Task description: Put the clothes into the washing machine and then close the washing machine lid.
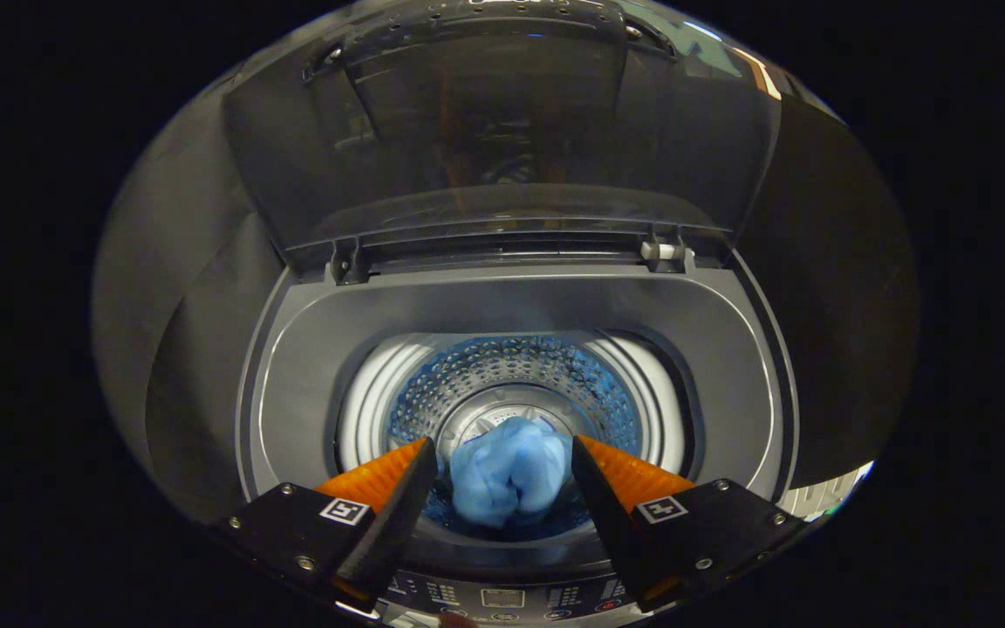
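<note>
My gripper cam looks steeply down, close over the washing machine [516, 301] opening, facing the raised lid [502, 131]; my spread fingers [380, 480] frame the drum [511, 392].

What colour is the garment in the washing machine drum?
Light blue; the garment shows between the open gripper's fingers in the gripper view.

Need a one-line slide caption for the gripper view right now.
Open gripper above the washing machine, blue clothes in the drum between its fingers, lid raised.

Dim booth, drum [511, 384] brightly lit, glare on raised lid [502, 131], strong fisheye bending at edges
</note>
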A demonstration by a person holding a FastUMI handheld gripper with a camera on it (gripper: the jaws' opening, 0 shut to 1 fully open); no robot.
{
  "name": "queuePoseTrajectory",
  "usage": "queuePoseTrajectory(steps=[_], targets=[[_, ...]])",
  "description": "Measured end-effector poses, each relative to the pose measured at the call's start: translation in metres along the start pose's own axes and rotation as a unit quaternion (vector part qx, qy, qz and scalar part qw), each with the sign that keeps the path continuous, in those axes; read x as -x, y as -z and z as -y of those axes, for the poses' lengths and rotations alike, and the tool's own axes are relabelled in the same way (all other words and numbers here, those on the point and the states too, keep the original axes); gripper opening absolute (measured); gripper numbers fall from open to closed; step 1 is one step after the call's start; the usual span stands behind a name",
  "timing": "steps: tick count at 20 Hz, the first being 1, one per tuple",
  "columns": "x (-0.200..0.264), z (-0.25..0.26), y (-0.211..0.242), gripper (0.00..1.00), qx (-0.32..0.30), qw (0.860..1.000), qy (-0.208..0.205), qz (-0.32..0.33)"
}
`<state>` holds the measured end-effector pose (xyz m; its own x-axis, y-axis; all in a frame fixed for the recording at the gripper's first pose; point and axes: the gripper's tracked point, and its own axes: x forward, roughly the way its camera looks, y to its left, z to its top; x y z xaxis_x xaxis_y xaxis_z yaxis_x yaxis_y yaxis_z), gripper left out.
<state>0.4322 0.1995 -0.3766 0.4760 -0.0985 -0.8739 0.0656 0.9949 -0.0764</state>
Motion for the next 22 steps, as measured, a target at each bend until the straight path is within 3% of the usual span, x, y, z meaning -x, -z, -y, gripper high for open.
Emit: queuePoseTrajectory(steps=[7, 17, 22], targets=[[0.048, -0.005, -0.059, 0.96, -0.017, 0.995, -0.011, 0.099], [0.165, 0.033, -0.183, 0.95, -0.060, 0.970, 0.035, 0.234], [0.196, 0.042, -0.250, 0.95, -0.042, 0.961, 0.053, 0.266]])
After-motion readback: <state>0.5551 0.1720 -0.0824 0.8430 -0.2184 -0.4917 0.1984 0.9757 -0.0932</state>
